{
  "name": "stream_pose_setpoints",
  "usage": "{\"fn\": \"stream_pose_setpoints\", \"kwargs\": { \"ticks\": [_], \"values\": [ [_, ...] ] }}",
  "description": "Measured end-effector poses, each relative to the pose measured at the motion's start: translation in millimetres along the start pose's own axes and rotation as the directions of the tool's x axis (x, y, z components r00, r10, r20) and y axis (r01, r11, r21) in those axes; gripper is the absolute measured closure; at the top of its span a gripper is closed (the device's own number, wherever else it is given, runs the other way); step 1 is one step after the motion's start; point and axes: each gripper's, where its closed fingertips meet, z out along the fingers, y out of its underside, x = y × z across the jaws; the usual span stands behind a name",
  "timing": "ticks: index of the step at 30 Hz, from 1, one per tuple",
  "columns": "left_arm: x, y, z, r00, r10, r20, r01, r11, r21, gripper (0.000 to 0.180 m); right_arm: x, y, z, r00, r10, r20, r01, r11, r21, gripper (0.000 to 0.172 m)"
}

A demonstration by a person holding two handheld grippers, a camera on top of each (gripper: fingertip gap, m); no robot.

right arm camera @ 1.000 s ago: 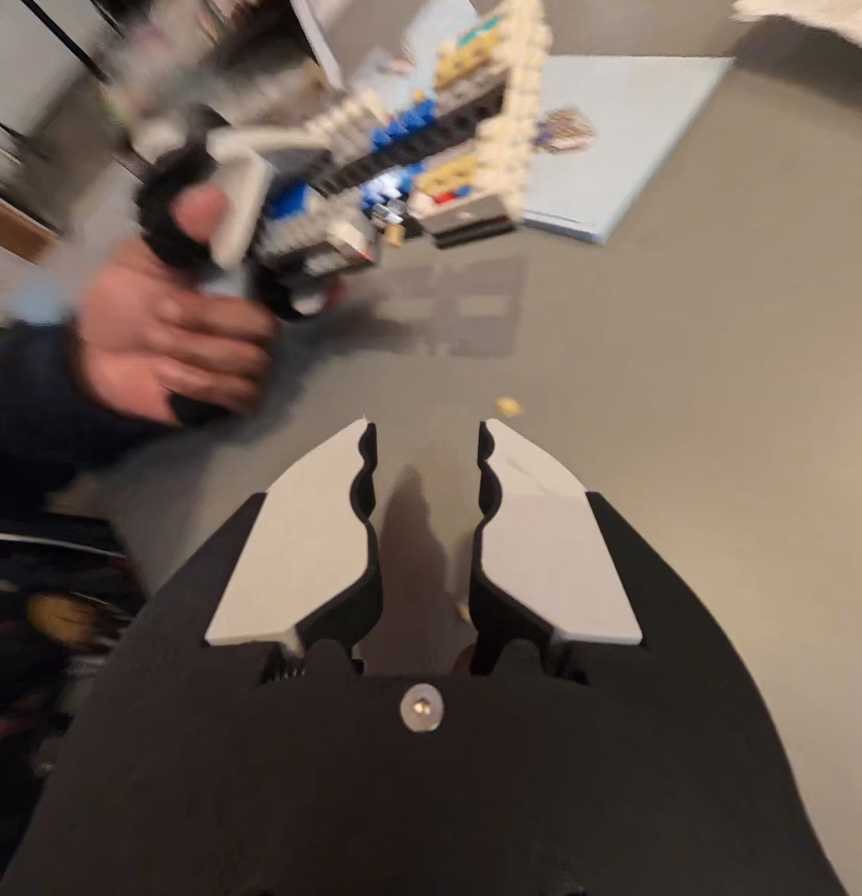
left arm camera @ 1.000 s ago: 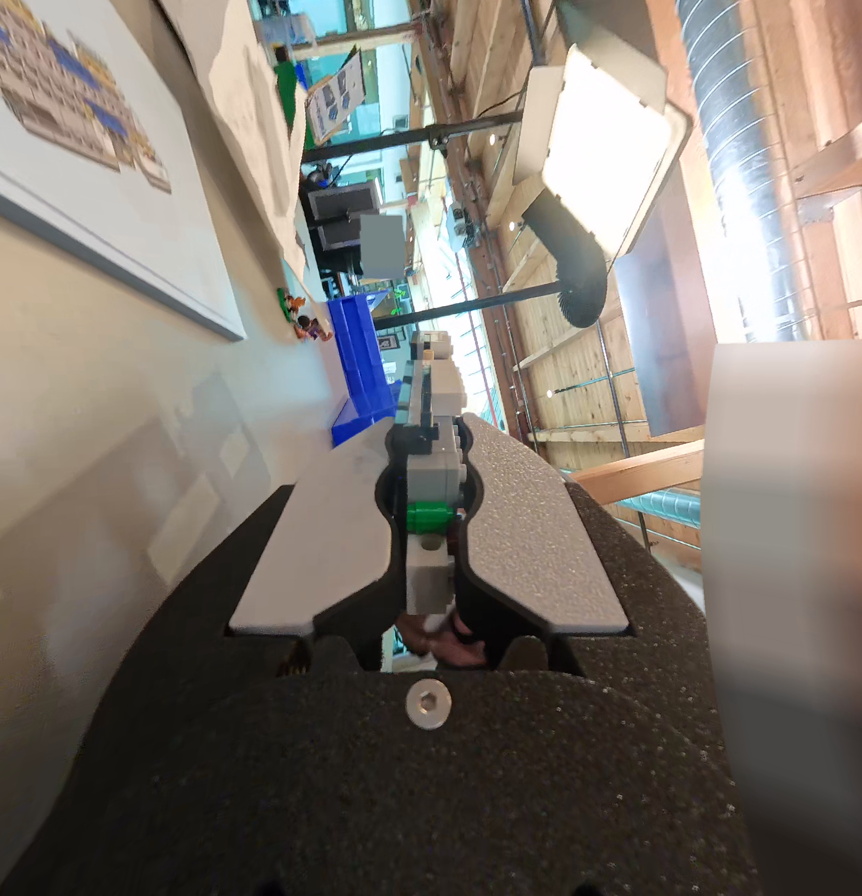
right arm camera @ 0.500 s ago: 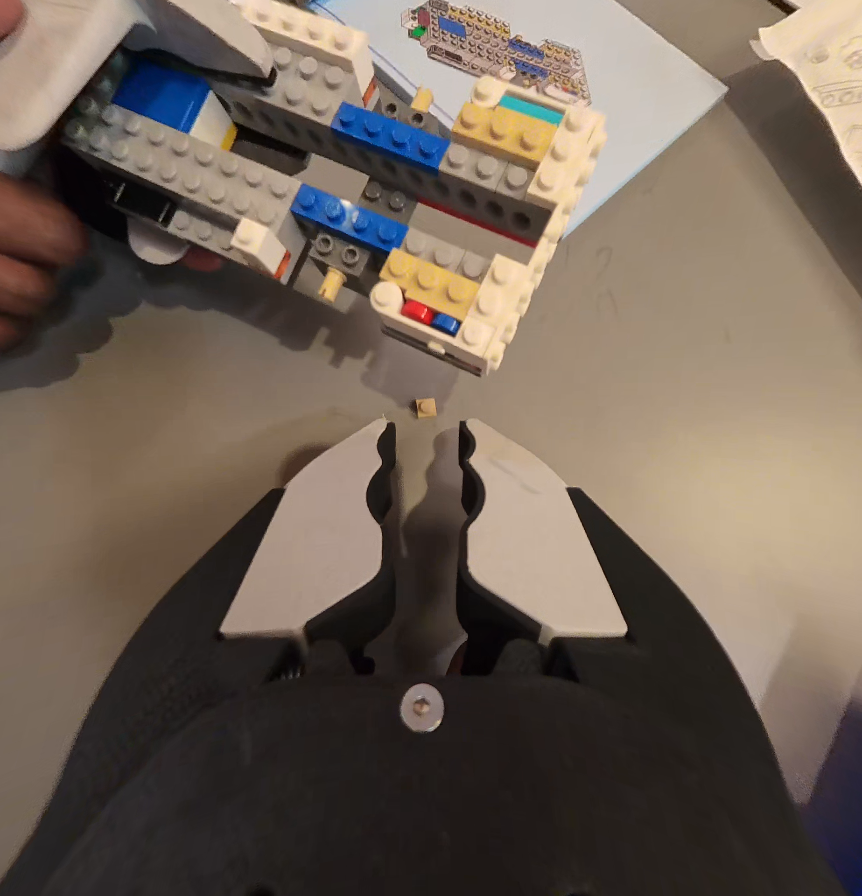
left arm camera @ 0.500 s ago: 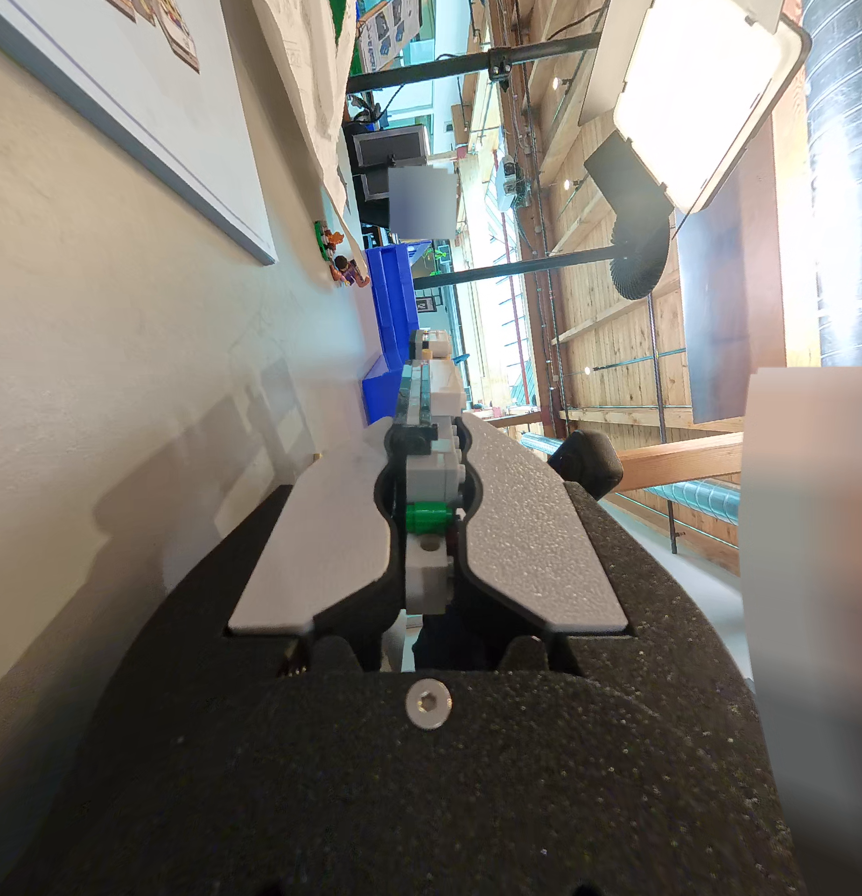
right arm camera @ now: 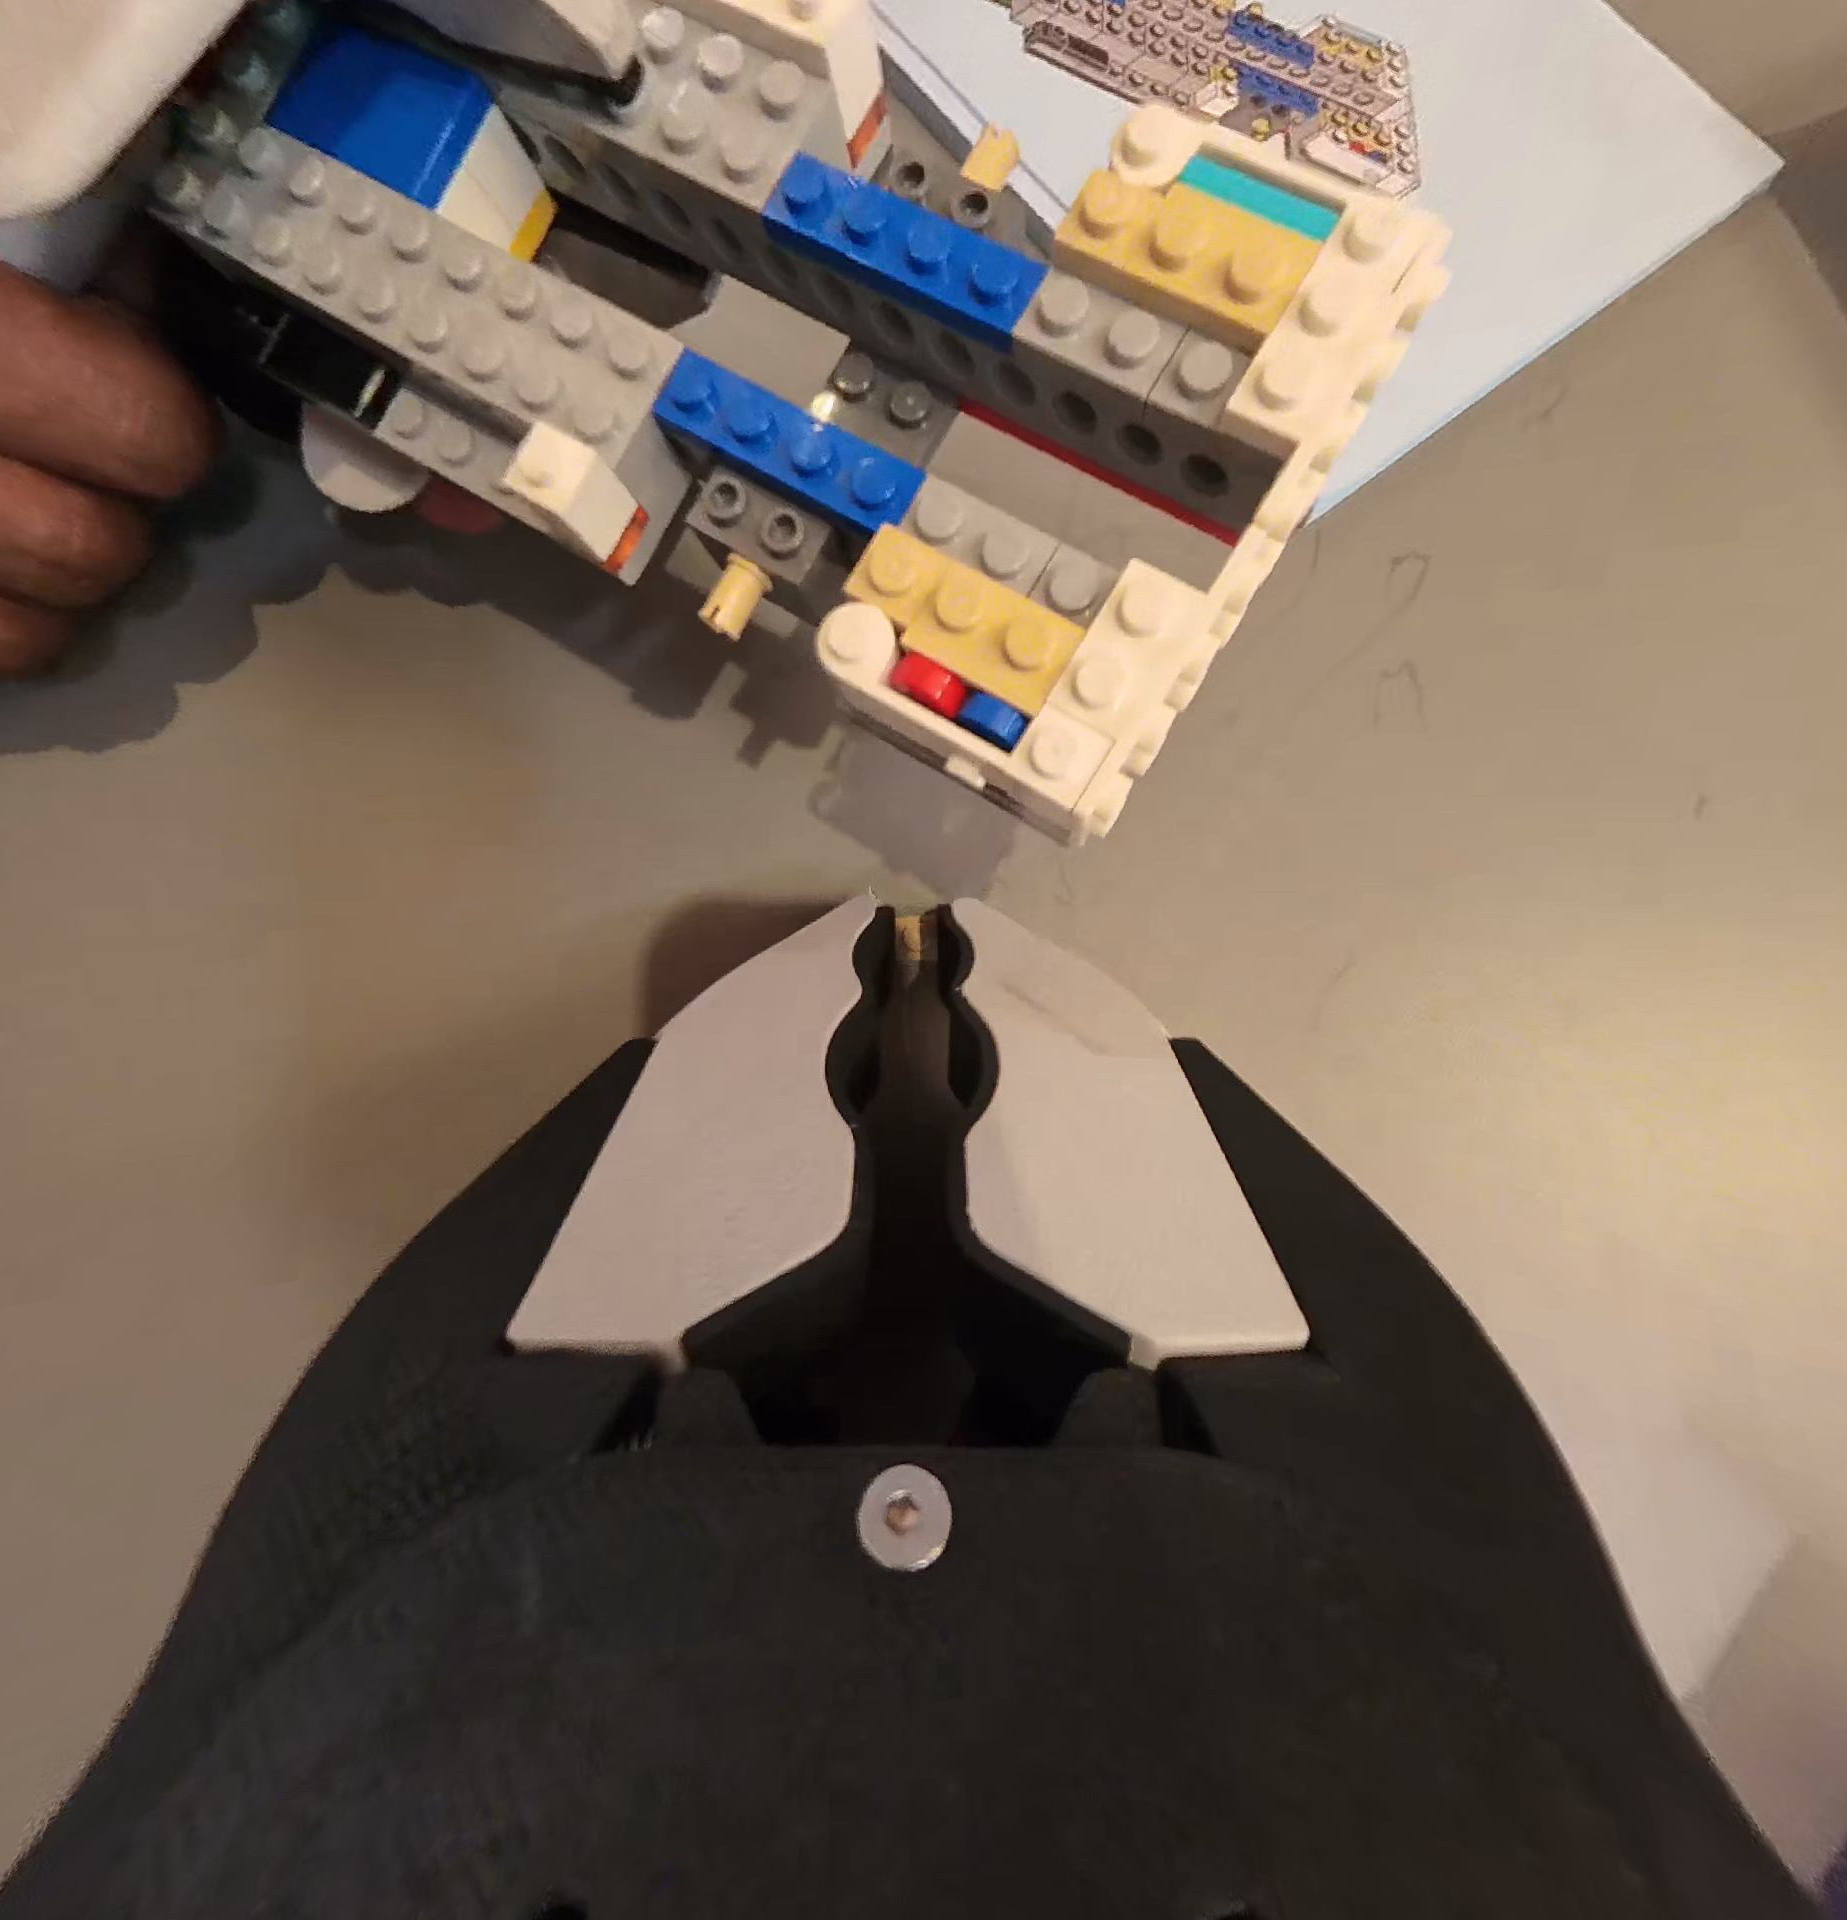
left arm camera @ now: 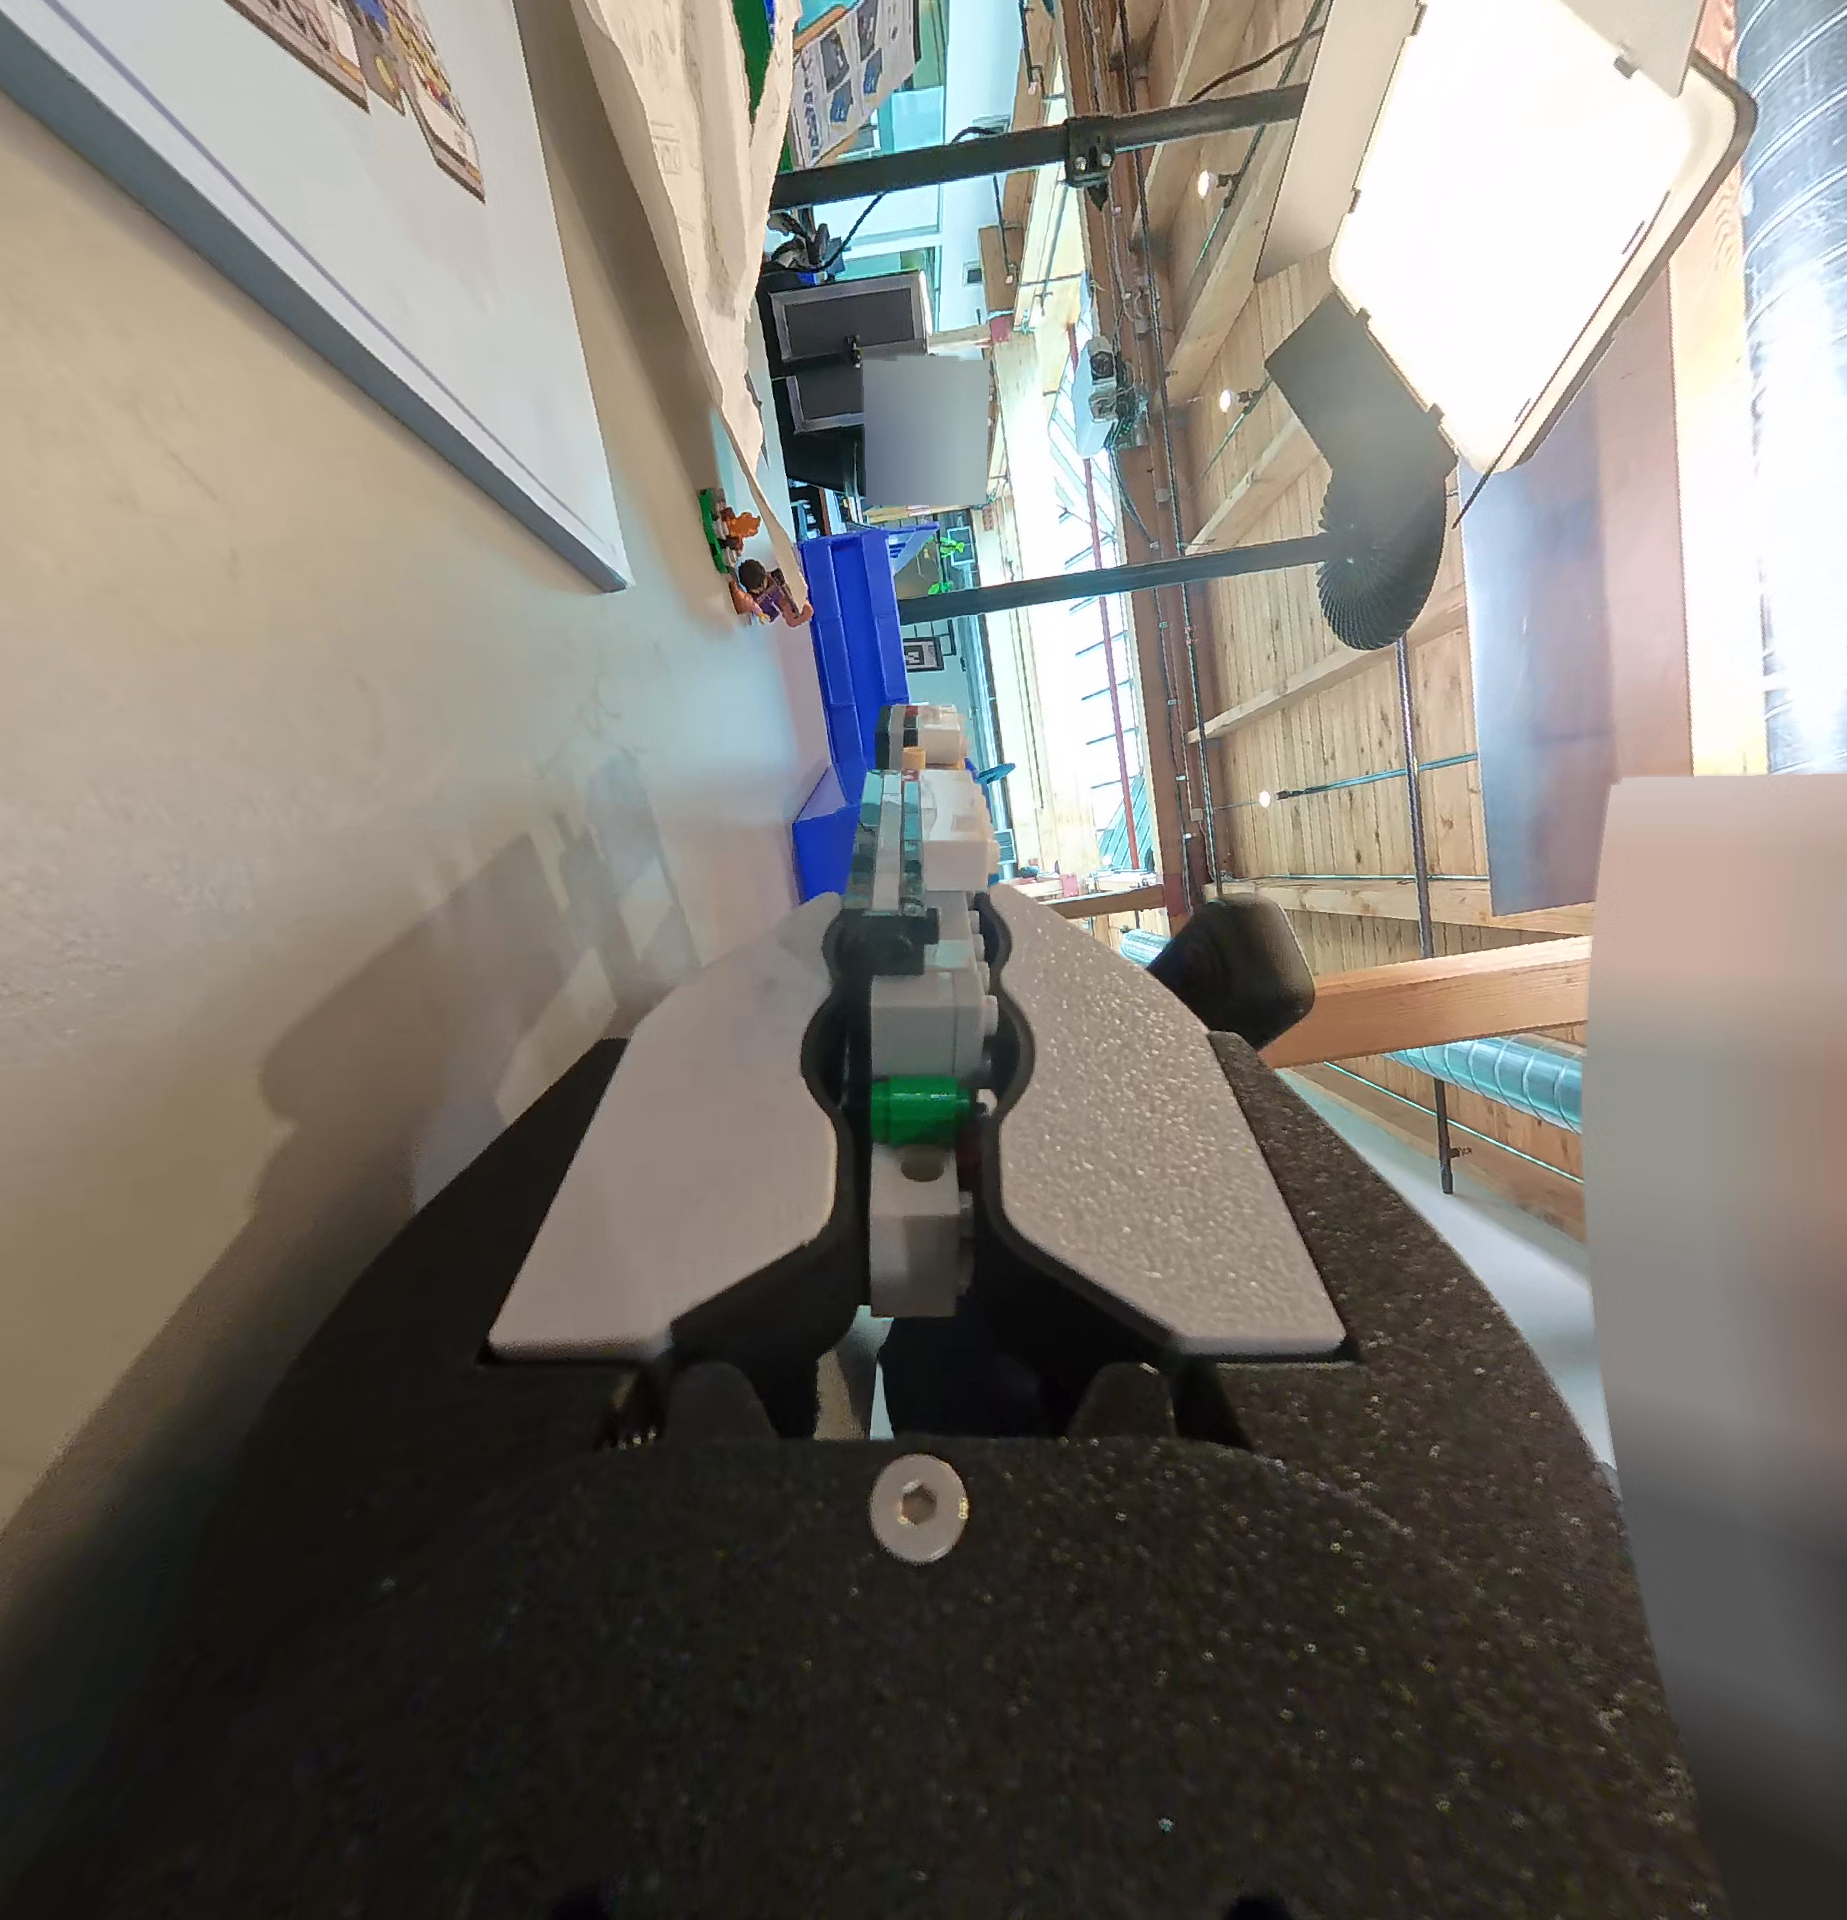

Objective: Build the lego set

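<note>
A multicoloured toy-brick model (right arm camera: 794, 353), built of grey, white, blue and tan studded plastic bricks, is held above a grey table top (right arm camera: 1418, 935). The left gripper (left arm camera: 914, 935) is clamped on one end of this model: in the left wrist view the bricks run edge-on between the two grey textured fingers (left arm camera: 1106, 1122), with a small green round brick (left arm camera: 914, 1110) lodged between the pads and both pads pressed against the model's sides. In the right wrist view the same gripper appears at the upper left, with a person's hand (right arm camera: 57, 468) behind it.

The right gripper (right arm camera: 914, 914) points down at the table just below the white corner of the model. Its jaws are nearly closed, and a tiny tan plastic piece (right arm camera: 911, 932) sits at the very tips between the two pads, which press on it from both sides.

Under and beyond the model lies a pale blue instruction sheet (right arm camera: 1573, 156) with a printed drawing of a brick build. In the left wrist view, farther along the table, a blue plastic bin (left arm camera: 857, 644) stands beside two small toy figures (left arm camera: 753, 571), near a crumpled sheet of white paper (left arm camera: 690, 156). A large bright lamp panel (left arm camera: 1501, 208) hangs overhead on a black frame.
</note>
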Motion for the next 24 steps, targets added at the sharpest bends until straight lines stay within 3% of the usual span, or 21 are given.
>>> {"fn": "stream_pose_setpoints", "kwargs": {
  "ticks": [6,11,16,24],
  "values": [
    [-2.9,3.4,1.9,1.0,-0.017,0.002,0.017,1.0,-0.02,0.161,-7.5,-11.2,-36.7,0.992,-0.114,0.045,0.113,0.993,0.026,0.164],
    [-2.1,8.8,3.9,1.0,-0.016,-0.002,0.016,0.999,-0.048,0.161,-16.5,-55.4,-64.5,0.966,-0.247,0.077,0.236,0.964,0.126,0.164],
    [0.5,16.9,6.9,0.999,-0.025,-0.021,0.023,0.996,-0.09,0.161,-24.5,-92.9,-54.5,0.92,-0.369,0.135,0.344,0.922,0.178,0.164],
    [2.0,22.4,8.3,0.999,-0.038,-0.034,0.034,0.992,-0.118,0.161,-22.6,-95.0,-25.1,0.853,-0.477,0.213,0.464,0.879,0.111,0.164]
  ]
}}
